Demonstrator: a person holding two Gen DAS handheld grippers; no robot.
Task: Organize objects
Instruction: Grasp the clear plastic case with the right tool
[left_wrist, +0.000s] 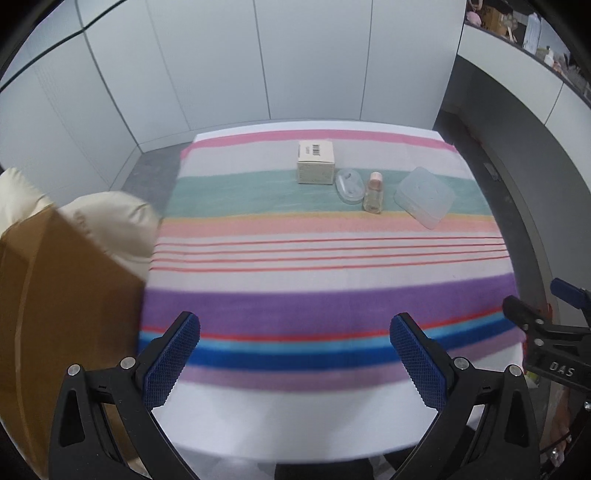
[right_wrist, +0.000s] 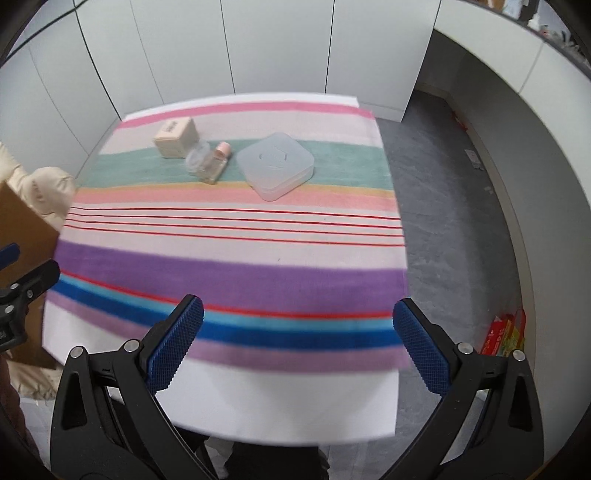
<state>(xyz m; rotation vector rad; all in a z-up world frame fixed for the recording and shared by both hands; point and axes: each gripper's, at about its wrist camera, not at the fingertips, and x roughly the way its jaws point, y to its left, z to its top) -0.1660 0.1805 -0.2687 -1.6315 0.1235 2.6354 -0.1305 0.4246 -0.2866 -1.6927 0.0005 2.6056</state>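
Note:
A striped cloth covers the table (left_wrist: 332, 288) (right_wrist: 229, 258). On its green stripe at the far side stand a cream box (left_wrist: 316, 161) (right_wrist: 176, 137), a clear oval case (left_wrist: 349, 185) (right_wrist: 195, 157), a small clear bottle with a pink cap (left_wrist: 373, 192) (right_wrist: 215, 162) and a translucent square case (left_wrist: 424, 196) (right_wrist: 275, 166). My left gripper (left_wrist: 295, 354) is open and empty above the near edge. My right gripper (right_wrist: 298, 343) is open and empty above the near right edge; it also shows in the left wrist view (left_wrist: 546, 332).
A brown cardboard box (left_wrist: 55, 314) (right_wrist: 22, 236) and a cream padded bundle (left_wrist: 110, 221) (right_wrist: 48, 192) stand left of the table. Grey floor lies to the right, with a colourful packet (right_wrist: 506, 332) on it. White panel walls stand behind.

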